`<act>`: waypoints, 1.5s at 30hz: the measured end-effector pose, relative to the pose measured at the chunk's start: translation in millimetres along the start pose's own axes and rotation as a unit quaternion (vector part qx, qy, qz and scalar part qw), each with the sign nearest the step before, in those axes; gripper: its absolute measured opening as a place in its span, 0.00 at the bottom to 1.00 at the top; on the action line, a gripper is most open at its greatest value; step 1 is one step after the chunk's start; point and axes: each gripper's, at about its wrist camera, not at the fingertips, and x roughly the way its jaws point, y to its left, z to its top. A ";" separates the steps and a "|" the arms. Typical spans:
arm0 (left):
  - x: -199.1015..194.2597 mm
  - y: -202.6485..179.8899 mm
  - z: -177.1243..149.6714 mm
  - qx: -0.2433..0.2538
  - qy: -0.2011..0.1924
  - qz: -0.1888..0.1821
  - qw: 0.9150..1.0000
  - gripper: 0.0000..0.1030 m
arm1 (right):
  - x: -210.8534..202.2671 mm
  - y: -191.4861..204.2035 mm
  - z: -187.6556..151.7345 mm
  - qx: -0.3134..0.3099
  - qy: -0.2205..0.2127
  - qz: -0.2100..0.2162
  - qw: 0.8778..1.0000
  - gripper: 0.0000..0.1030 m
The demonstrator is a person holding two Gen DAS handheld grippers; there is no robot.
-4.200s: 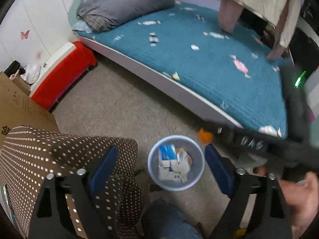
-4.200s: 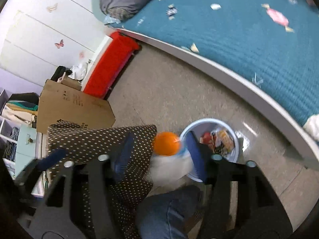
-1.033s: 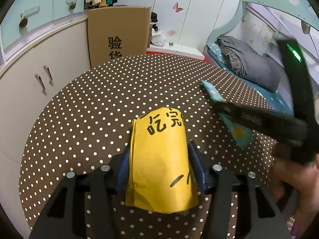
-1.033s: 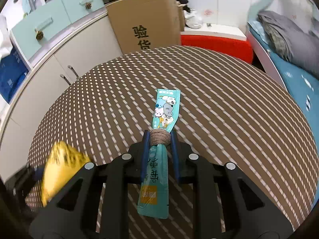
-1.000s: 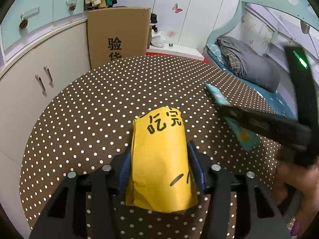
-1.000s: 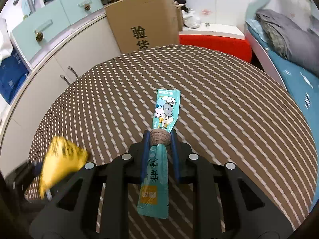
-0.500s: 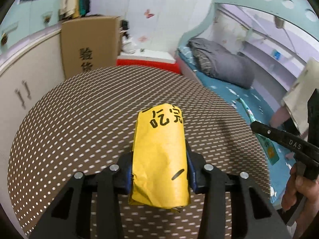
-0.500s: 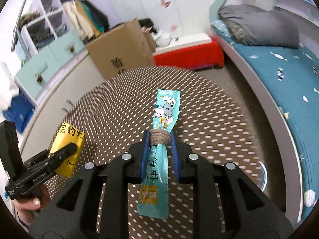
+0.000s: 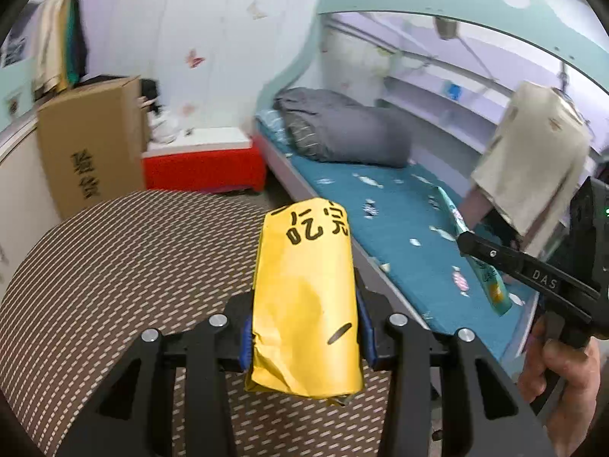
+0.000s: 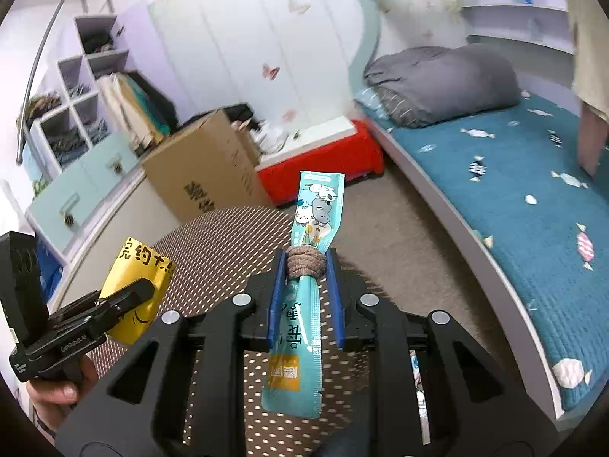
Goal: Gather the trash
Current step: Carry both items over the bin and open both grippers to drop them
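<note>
My left claw [image 9: 306,327] grips a yellow packet [image 9: 306,304]; my right claw [image 10: 303,297] pinches a teal sachet [image 10: 304,297] at its knotted band. Under both lies the dotted table [image 9: 114,266]. Beyond it a cardboard box [image 10: 201,175] and red bench [image 10: 323,163] stand, with the blue bed [image 10: 514,190] to the right.

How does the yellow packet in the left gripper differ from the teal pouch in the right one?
The yellow packet is wide, boxy and black-lettered; the teal pouch is a narrow flat strip with cartoon animals. A brown band wraps the pouch; the packet has none. Both are pinched between blue-padded fingers, off the table.
</note>
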 end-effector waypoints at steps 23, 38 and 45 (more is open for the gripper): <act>130.7 -148.3 1.4 0.073 0.123 -0.077 0.987 0.40 | -6.4 -155.9 -12.0 0.114 0.019 -0.086 0.990 0.20; 226.6 -180.2 -32.5 0.156 0.227 -0.043 0.960 0.82 | 75.7 -212.1 -54.8 0.172 0.098 -0.085 0.976 0.22; 208.0 -165.5 -22.9 0.149 0.195 -0.014 0.969 0.89 | 111.7 -237.8 -105.2 0.239 0.161 -0.070 0.955 0.80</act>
